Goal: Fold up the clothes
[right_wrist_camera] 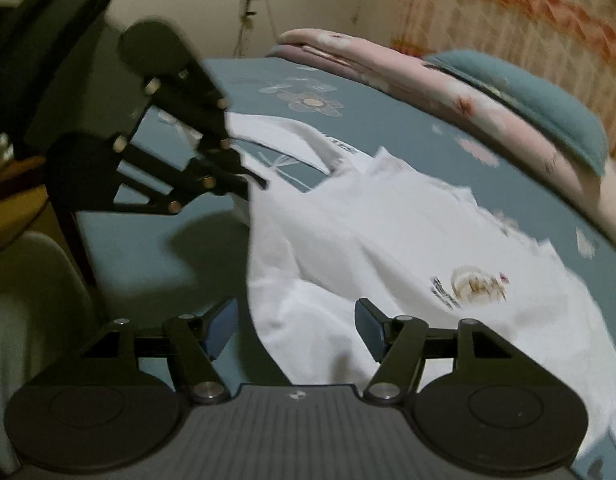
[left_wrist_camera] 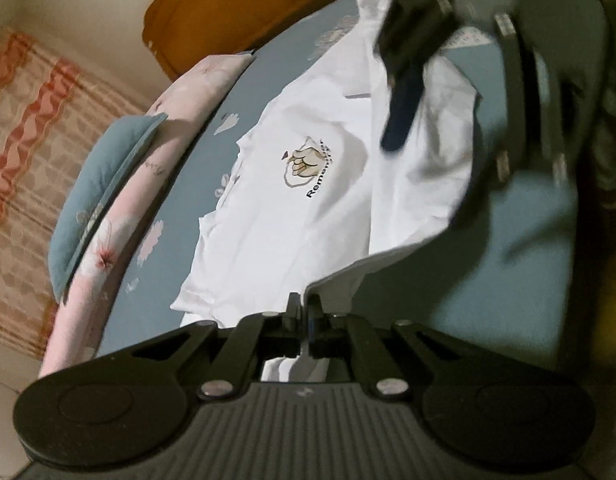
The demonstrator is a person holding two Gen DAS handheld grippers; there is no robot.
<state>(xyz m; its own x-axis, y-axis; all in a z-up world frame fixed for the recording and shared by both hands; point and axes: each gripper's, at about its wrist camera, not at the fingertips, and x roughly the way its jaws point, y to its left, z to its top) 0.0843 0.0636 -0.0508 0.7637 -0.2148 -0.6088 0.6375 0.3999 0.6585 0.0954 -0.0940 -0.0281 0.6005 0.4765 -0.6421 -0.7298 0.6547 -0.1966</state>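
A white T-shirt (left_wrist_camera: 308,220) with a small hand print (left_wrist_camera: 305,170) lies rumpled on a blue-green flowered bed sheet (left_wrist_camera: 508,264). My left gripper (left_wrist_camera: 305,320) is shut on the shirt's near edge and holds that edge a little above the sheet. The right wrist view shows the left gripper (right_wrist_camera: 255,182) pinching the shirt (right_wrist_camera: 388,232) at its left edge. My right gripper (right_wrist_camera: 297,324) is open, its blue pads (right_wrist_camera: 221,326) apart over the shirt's lower part, with nothing clamped. Seen from the left wrist, the right gripper (left_wrist_camera: 448,120) is a blur above the shirt's far side.
A rolled pink floral quilt (left_wrist_camera: 119,240) and a teal pillow (left_wrist_camera: 95,184) lie along the bed's far side by a striped curtain (right_wrist_camera: 508,12). An orange wooden board (left_wrist_camera: 247,8) stands at the bed's end. Bare sheet (right_wrist_camera: 155,248) shows left of the shirt.
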